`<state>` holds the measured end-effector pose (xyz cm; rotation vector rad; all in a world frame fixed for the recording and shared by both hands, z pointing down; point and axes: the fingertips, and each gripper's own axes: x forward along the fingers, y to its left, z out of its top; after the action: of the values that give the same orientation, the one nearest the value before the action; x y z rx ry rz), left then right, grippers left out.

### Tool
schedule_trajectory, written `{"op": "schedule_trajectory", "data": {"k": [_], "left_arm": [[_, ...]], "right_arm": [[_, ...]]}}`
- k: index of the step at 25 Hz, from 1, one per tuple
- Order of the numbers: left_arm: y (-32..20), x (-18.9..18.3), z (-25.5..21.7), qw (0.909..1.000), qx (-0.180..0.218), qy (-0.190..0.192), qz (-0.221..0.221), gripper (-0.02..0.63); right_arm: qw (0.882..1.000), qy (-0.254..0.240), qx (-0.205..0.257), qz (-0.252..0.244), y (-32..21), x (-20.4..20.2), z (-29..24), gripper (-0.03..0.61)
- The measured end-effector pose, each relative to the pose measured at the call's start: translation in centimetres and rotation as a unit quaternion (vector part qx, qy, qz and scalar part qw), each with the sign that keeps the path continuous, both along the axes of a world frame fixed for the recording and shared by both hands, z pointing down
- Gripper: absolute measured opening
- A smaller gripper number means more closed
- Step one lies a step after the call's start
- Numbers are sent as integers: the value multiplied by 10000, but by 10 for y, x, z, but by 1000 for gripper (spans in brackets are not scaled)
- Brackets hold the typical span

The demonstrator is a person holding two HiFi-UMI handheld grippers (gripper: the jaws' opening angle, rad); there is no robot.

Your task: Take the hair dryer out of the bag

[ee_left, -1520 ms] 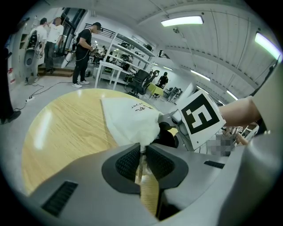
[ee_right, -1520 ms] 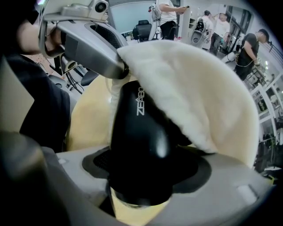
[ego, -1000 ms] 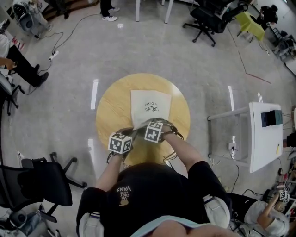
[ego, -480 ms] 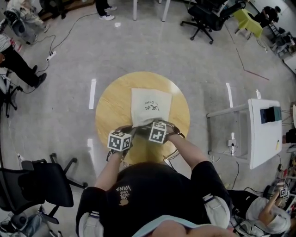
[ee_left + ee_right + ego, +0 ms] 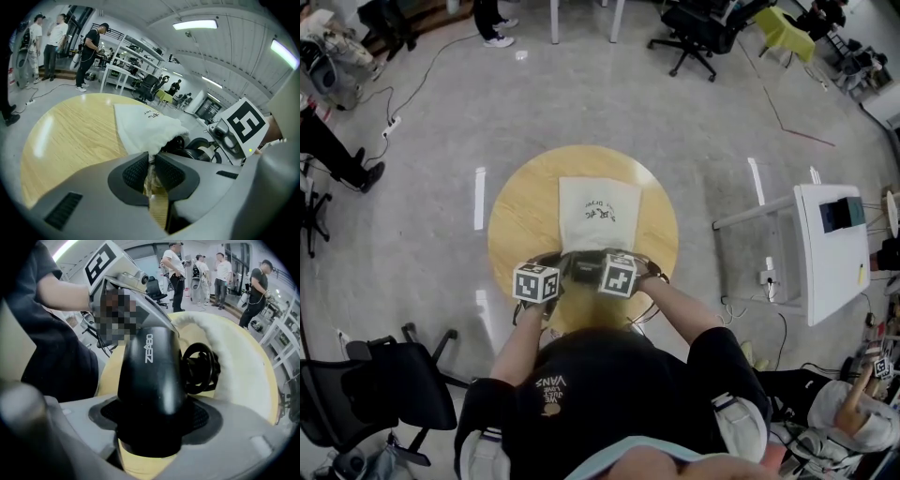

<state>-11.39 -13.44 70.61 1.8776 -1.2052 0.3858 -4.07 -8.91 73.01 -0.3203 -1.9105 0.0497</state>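
Note:
A white drawstring bag (image 5: 598, 208) lies flat on the round wooden table (image 5: 517, 216), its mouth toward the person. My left gripper (image 5: 150, 171) is shut on the bag's near edge (image 5: 149, 151) and pinches the cloth between its pads. My right gripper (image 5: 152, 423) is shut on a black hair dryer (image 5: 151, 373), whose body stands up between the jaws. The dryer's coiled black cord (image 5: 201, 366) hangs beside it, next to the bag (image 5: 236, 364). In the head view the hair dryer (image 5: 584, 270) shows between the two marker cubes, at the bag's mouth.
The table stands on a grey floor with office chairs (image 5: 389, 398) close by at the left and a white side table (image 5: 834, 253) at the right. Several people stand at the far side of the room (image 5: 220, 273). Cables lie on the floor (image 5: 412, 84).
My right gripper has drawn back toward the person and risen, and the black dryer now shows outside the bag's mouth. My left gripper has kept its hold on the bag.

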Motion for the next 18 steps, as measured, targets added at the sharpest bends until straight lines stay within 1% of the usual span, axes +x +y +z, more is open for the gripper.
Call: {"op": "schedule_trajectory", "data": {"k": [4,9,18], "left_arm": [[0,-1,0,10000,11,18,-1,52],[2,1,-3,10000,0,21,-9,52],[8,-3,-4,9999,18,-24,98,52]], "right_arm": [[9998,-111,-99,95,12,0,-7,351],[9997,-209,-93,63,30,5,-18,351],[9989,-371,-102,258,62,7,-30,351]]}}
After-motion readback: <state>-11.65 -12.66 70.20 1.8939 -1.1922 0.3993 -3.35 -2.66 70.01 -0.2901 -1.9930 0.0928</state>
